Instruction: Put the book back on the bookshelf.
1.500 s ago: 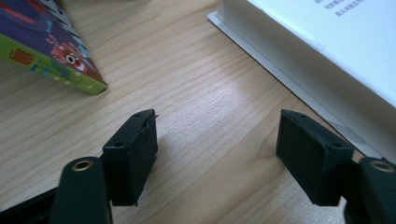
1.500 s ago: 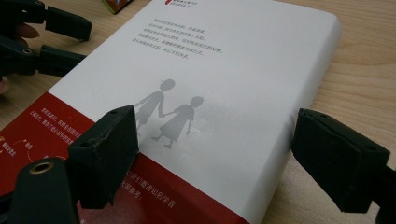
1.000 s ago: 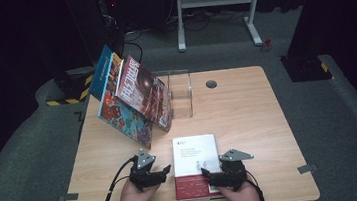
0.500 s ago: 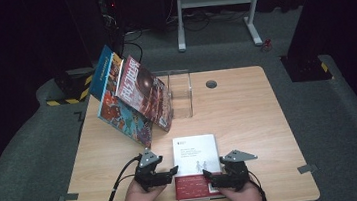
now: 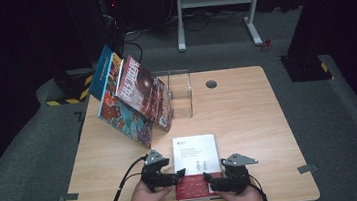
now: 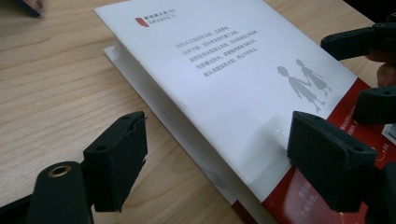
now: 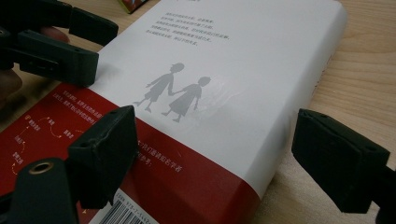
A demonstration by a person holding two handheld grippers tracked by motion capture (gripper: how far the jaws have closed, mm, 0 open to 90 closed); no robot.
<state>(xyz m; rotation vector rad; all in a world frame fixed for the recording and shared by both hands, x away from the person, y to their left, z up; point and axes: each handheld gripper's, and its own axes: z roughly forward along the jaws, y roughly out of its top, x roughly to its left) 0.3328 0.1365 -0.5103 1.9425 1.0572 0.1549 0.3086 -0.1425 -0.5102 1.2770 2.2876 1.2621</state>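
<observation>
The book (image 5: 197, 165) lies flat at the near edge of the desk (image 5: 249, 118), midway between the near corners, back cover up: white over most of its area, with a red band and a barcode at the end nearest the person.

The left gripper (image 5: 177, 174) stands at the book's left long edge, where the page block shows. Its jaws are spread wide, one over bare desk, the other above the cover, gripping nothing. The right gripper (image 5: 208, 177) stands at the opposite side near the red band. Its jaws are likewise spread, straddling the right edge without contact.

Handling assessment:
- Weight: moderate. The page block is thick in the left gripper view (image 6: 224, 79).
- Stiffness: rigid as a closed block. The cover appears to be a soft paperback and is likely to flex or fan open if lifted by one edge alone.
- Surface: glossy, with glare visible in the right gripper view (image 7: 224, 93). Expect some slip under the pads.

Recommended hold: close each gripper across the full thickness at opposite long edges, cover and pages together, near mid-length.

A clear stand (image 5: 178, 93) and leaning magazines (image 5: 133, 100) occupy the far left part of the desk, well apart from the book.
</observation>
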